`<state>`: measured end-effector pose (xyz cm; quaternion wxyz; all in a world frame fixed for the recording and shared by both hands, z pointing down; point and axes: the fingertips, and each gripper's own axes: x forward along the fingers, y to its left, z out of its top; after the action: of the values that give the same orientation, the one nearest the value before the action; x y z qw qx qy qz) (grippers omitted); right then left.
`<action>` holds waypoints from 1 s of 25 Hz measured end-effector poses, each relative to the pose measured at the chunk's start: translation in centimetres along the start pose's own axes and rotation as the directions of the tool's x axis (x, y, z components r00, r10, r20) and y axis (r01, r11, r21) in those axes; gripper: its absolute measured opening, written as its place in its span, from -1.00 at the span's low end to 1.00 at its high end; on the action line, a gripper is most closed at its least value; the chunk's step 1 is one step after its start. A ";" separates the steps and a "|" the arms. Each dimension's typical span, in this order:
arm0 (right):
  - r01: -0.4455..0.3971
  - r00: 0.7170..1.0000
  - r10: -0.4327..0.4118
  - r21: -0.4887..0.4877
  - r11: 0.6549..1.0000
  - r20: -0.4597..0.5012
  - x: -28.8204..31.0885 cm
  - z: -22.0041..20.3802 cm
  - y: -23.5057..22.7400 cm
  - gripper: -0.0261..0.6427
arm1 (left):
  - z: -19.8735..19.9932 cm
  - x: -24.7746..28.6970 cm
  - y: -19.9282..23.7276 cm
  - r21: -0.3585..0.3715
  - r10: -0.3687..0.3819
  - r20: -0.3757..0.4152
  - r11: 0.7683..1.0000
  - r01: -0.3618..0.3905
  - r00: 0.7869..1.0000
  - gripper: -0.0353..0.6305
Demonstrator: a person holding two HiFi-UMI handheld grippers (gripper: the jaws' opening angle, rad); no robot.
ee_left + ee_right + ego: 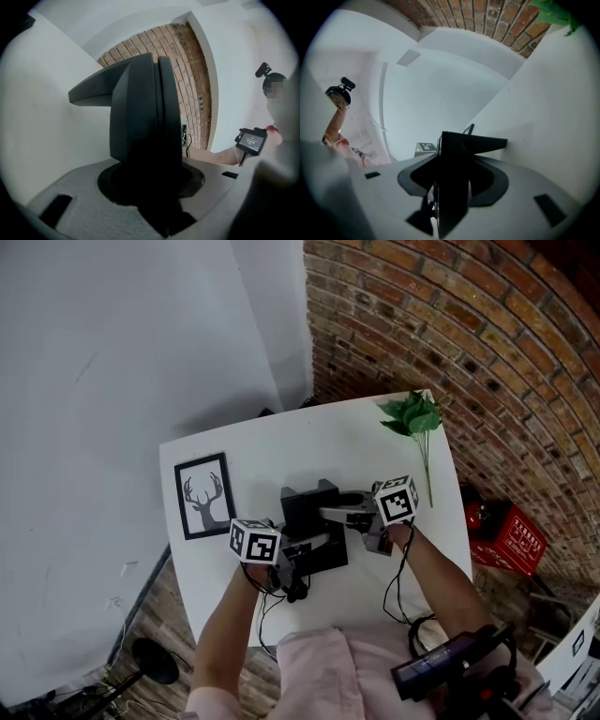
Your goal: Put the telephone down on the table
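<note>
The black telephone [314,512] is a boxy set held over the middle of the white table [281,442], and I cannot tell whether it touches the top. My left gripper [305,554] is shut on its near left part. In the left gripper view the telephone [140,108] fills the space between that gripper's [150,187] jaws. From the right, my right gripper [339,514] is shut on the set's upper edge. The right gripper view shows a thin black edge of the telephone [454,159] clamped in that gripper [452,187].
A framed deer picture [203,495] lies at the table's left. A green leafy sprig [413,416] lies at its far right corner. A brick wall [450,324] stands behind, and a red crate [506,538] sits on the floor to the right. Cables hang from both grippers.
</note>
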<state>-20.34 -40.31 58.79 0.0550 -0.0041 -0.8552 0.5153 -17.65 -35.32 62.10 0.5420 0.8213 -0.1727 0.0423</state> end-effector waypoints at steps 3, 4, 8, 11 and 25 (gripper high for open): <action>-0.004 1.000 0.004 0.012 1.000 0.002 0.0 0.0 -0.2 -0.35 | 0.0 0.1 0.1 -0.018 -0.001 -0.006 1.000 0.001 1.000 -0.39; -0.006 1.000 0.006 0.014 1.000 0.001 0.0 0.0 -0.2 -0.35 | 0.0 0.1 0.1 -0.020 -0.001 -0.006 1.000 0.001 1.000 -0.39; -0.017 1.000 0.017 0.028 0.999 0.000 0.0 0.0 -0.1 -0.37 | 0.1 0.1 0.2 -0.019 0.017 0.003 1.000 -0.017 1.000 -0.37; -0.024 1.000 0.024 0.037 0.999 0.000 -0.1 -0.1 -0.1 -0.38 | 0.0 0.2 0.2 -0.012 0.036 0.005 0.999 -0.036 0.999 -0.34; -0.020 0.999 0.022 0.042 0.999 -0.030 0.0 -0.4 -0.2 -0.42 | -0.3 -0.8 0.6 0.091 0.226 -0.015 0.970 -0.223 0.974 0.69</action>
<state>-20.24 -40.06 59.13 0.0627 -0.0199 -0.8433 0.5334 -18.56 -35.05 62.56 0.4990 0.8191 -0.2557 0.1212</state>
